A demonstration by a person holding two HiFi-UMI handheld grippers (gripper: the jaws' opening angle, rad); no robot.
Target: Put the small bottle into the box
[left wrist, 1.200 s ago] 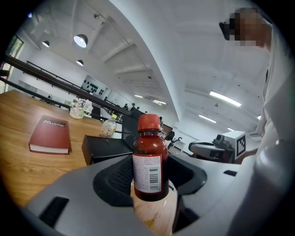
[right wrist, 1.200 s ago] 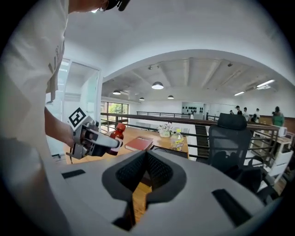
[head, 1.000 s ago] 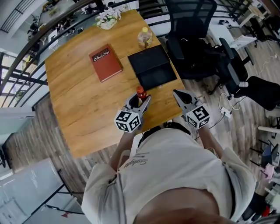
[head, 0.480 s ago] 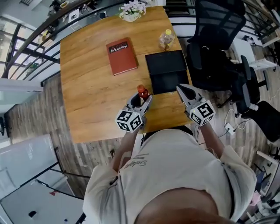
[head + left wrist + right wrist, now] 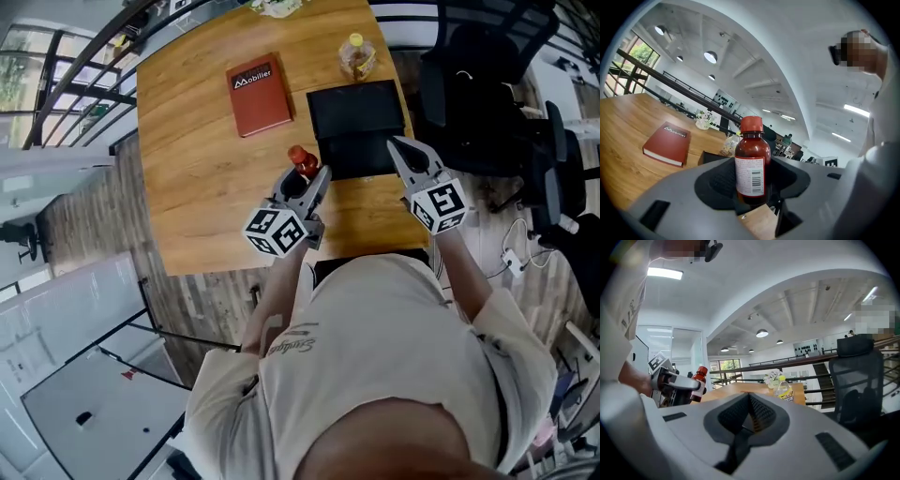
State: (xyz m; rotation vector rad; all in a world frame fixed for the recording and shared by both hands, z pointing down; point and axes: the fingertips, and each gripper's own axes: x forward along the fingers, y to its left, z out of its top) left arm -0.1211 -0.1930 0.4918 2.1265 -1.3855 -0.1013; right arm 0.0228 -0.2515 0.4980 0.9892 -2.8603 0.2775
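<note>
Here, from the head view, a wooden table with a smooth, warm grain fills the upper part. The left gripper is clamped on the small bottle, a brown one with a round red cap. The bottle stands upright between the grey jaws, outside the box and just beside its near left corner. The box is flat, black and rectangular, lying near the table's right edge. The right gripper hovers at the box's near right corner. A red hardcover book lies flat to the left of the box. A clear plastic bottle with a yellow cap stands beyond the box. A black office chair stands beside the table on the right.

In the left gripper view, the jaws press both sides of the small bottle, whose white paper label carries a barcode. The ribbed dark pads curve around its glossy body. The book lies to the left on the wood, and an edge of the box shows behind the jaw.

In the right gripper view, the right gripper has its jaws pressed together with nothing between them. To the left, the left gripper holds the small bottle.
</note>
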